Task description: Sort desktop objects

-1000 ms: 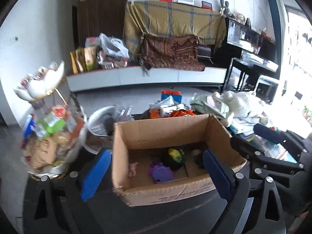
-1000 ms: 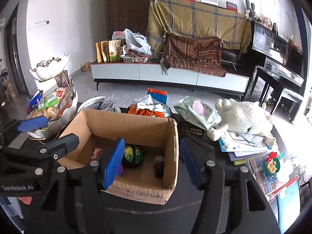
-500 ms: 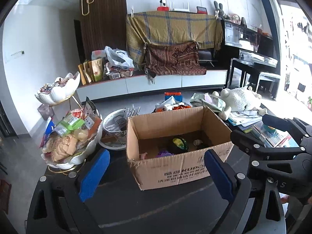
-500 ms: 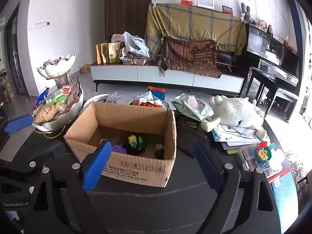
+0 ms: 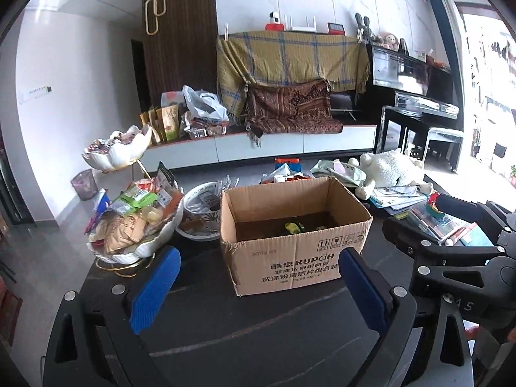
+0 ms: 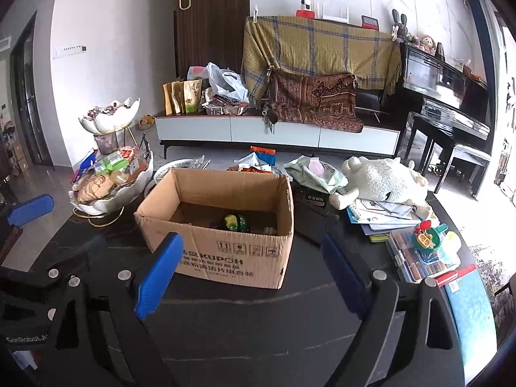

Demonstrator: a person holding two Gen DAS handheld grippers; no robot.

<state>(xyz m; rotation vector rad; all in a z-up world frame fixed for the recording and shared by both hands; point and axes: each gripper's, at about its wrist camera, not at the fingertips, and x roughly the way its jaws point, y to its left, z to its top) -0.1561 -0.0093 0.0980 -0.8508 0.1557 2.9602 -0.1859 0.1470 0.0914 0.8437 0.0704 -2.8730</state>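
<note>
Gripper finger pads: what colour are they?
Blue, on both the left gripper and right gripper; clearest in the left wrist view.

The dark marble-like table [image 6: 245, 319] is bare in front of the open brown cardboard box [image 6: 225, 251], so a gripper can pass there. To the left, a white petal-shaped snack bowl [image 6: 129, 190] blocks the way. To the right stand a white plush toy [image 6: 387, 180] and stacked books [image 6: 380, 216].
</note>
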